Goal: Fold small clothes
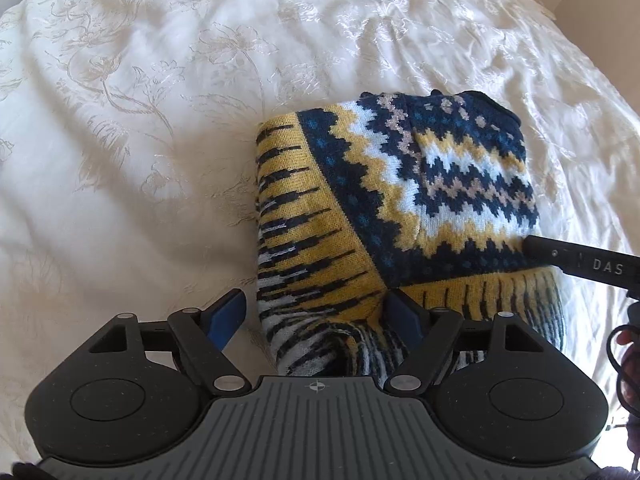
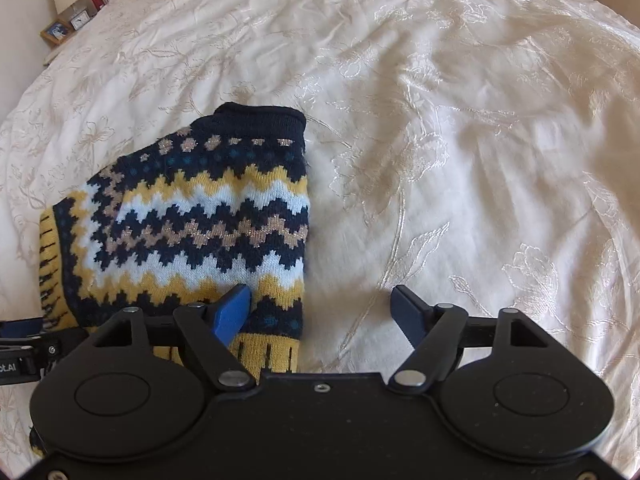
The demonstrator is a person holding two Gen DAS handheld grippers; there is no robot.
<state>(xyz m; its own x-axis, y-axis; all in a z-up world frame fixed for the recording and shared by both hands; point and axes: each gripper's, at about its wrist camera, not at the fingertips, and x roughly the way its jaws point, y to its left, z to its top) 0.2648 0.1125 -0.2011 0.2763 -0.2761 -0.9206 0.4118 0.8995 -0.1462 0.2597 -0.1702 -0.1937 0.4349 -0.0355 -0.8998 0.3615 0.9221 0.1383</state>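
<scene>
A knitted sweater (image 1: 420, 184) in navy, yellow and white zigzags lies folded on the white bedspread (image 1: 140, 120). In the left wrist view my left gripper (image 1: 316, 312) is open, and the sweater's near striped yellow part sits between its blue fingers (image 1: 230, 316). My right gripper (image 1: 580, 264) reaches in from the right and rests on the sweater's right edge. In the right wrist view the sweater (image 2: 192, 220) lies to the left. My right gripper (image 2: 320, 312) is open and straddles the sweater's near right corner, left finger (image 2: 234, 312) over the knit, right finger over bare bedspread (image 2: 480, 160).
A bedside table (image 2: 60, 32) with a lamp, a clock and a picture frame stands at the far left corner of the bed. A hand (image 1: 630, 360) shows at the right edge of the left wrist view. Wrinkled bedspread surrounds the sweater on all sides.
</scene>
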